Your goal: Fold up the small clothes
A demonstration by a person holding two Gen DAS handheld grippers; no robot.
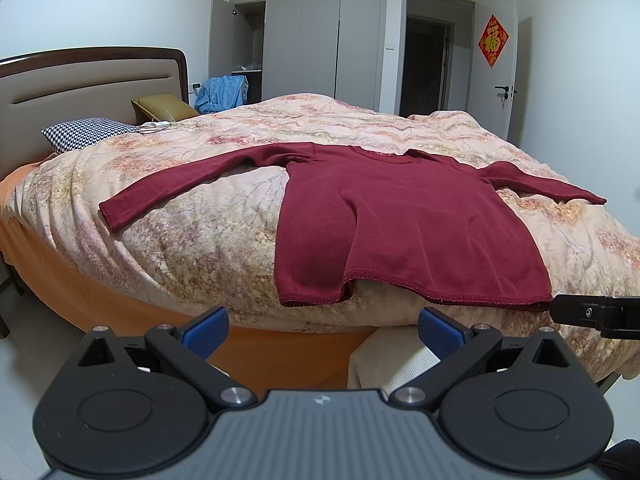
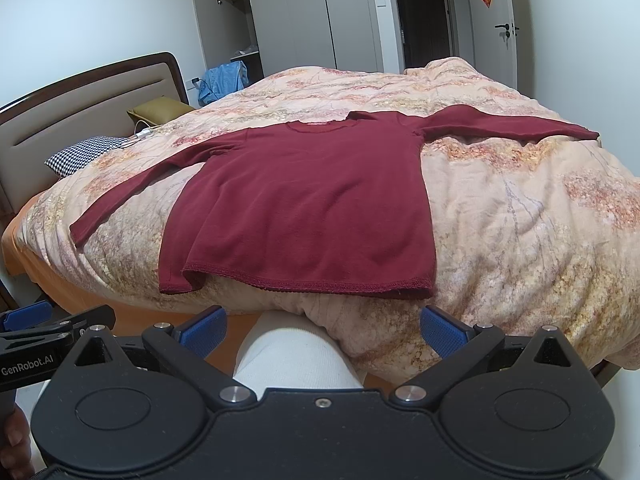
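A dark red long-sleeved top (image 1: 400, 220) lies flat on the floral quilt (image 1: 200, 240), both sleeves spread out, hem toward me; it also shows in the right wrist view (image 2: 304, 208). Its hem's left corner is lifted and curled. My left gripper (image 1: 322, 330) is open and empty, just short of the hem at the bed's near edge. My right gripper (image 2: 324, 328) is open and empty, also below the hem. The right gripper's tip shows at the left view's right edge (image 1: 592, 314), and the left gripper at the right view's left edge (image 2: 40, 324).
The bed's headboard (image 1: 80, 84) is at the left, with a checked pillow (image 1: 84, 132), an olive cushion (image 1: 164, 106) and a white charger (image 1: 158, 125). A blue garment (image 1: 224, 94) hangs by the open wardrobe (image 1: 304, 32). A doorway (image 1: 428, 64) is behind. My pale trouser leg (image 2: 292, 356) is below.
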